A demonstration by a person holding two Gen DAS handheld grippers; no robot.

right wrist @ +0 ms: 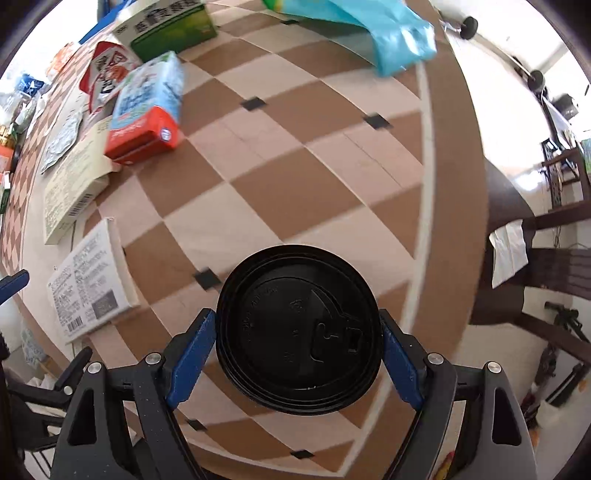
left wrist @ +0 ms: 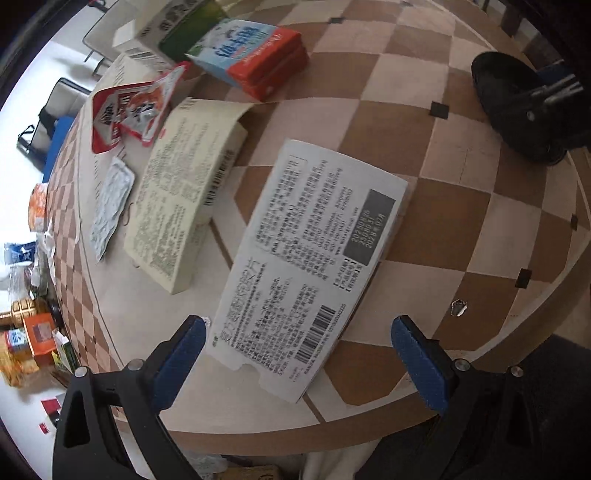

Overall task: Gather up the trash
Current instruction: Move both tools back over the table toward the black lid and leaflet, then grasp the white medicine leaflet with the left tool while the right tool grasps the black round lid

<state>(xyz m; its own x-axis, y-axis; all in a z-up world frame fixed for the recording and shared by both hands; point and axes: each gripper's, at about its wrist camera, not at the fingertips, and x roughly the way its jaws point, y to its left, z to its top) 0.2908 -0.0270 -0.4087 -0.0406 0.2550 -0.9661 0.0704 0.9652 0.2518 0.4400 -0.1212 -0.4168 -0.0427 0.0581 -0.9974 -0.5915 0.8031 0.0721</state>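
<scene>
Left wrist view: my left gripper (left wrist: 304, 354) points steeply down at the checkered table (left wrist: 424, 110). Its blue fingers (left wrist: 181, 354) are spread wide and released, straddling the near end of a flat white carton (left wrist: 310, 266) printed with text and a barcode; neither pad touches it. Beyond it lies a cream carton (left wrist: 181, 199), a silver blister pack (left wrist: 110, 206) beside that, then a torn red wrapper (left wrist: 129, 114) and a blue-and-red box (left wrist: 255, 55). At upper right, the black lid (left wrist: 513, 107) sits with my other gripper over it.

Right wrist view: my right gripper (right wrist: 297, 350) points straight down over the black cup lid (right wrist: 299, 343). The blue pads (right wrist: 192, 358) flank the rim on both sides, seemingly at contact; I cannot tell whether they are pressing. The white carton (right wrist: 92, 280) lies to the left, a light-blue bag (right wrist: 384, 33) at the far table edge.
</scene>
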